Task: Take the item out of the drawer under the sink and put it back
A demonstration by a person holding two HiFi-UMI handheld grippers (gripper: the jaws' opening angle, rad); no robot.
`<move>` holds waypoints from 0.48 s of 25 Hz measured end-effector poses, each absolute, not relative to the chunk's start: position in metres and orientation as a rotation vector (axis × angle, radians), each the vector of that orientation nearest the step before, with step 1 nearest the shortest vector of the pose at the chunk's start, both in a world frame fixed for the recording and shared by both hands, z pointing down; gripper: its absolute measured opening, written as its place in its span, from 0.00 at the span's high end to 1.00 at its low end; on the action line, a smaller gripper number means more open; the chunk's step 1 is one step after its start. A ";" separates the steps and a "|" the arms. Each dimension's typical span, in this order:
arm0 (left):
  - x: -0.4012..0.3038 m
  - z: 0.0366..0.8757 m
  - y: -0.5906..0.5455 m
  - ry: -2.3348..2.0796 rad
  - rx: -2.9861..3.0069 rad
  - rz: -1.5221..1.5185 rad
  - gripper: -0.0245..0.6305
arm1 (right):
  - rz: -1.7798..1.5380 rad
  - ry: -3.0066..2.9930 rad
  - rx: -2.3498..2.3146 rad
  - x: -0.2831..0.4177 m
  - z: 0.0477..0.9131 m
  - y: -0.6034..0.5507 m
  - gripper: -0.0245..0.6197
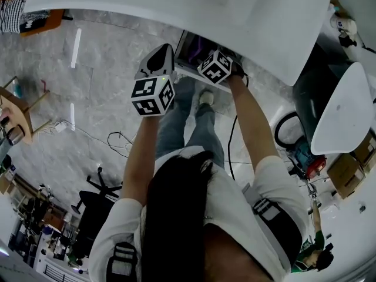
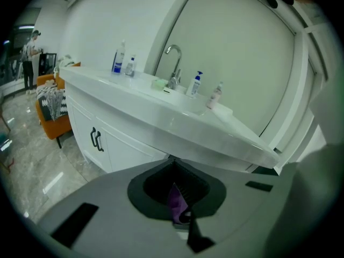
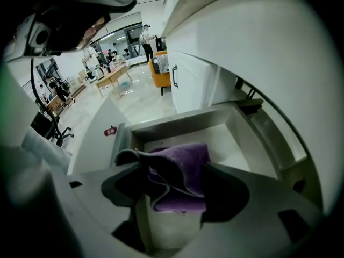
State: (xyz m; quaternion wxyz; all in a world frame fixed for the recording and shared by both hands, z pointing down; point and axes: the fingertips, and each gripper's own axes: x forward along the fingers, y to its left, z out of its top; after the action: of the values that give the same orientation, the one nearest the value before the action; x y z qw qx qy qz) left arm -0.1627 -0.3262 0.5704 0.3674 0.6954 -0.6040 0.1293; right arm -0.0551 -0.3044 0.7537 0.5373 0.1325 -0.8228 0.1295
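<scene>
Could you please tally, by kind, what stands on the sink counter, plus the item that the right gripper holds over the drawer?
Bottles: 4
Faucet: 1
Green object: 1
Purple cloth: 1
Total: 7

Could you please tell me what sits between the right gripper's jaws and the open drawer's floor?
The purple cloth, pinched in the right gripper, hangs there over the white drawer; the right gripper view shows it.
</scene>
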 end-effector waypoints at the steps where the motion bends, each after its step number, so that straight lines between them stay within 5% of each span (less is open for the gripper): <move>1: -0.164 0.572 -0.325 -1.554 1.779 0.331 0.96 | 0.304 -1.952 0.312 -0.056 0.756 -0.304 0.49; 12: -0.180 0.578 -0.322 -1.579 1.747 0.324 0.96 | 0.369 -1.834 0.397 -0.049 0.791 -0.310 0.49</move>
State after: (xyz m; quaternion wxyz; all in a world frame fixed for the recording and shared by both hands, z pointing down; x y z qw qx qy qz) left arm -0.1803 -0.3225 0.5783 0.3730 0.6819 -0.6164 0.1263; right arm -0.0486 -0.3097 0.7911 0.5767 0.1696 -0.7834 0.1577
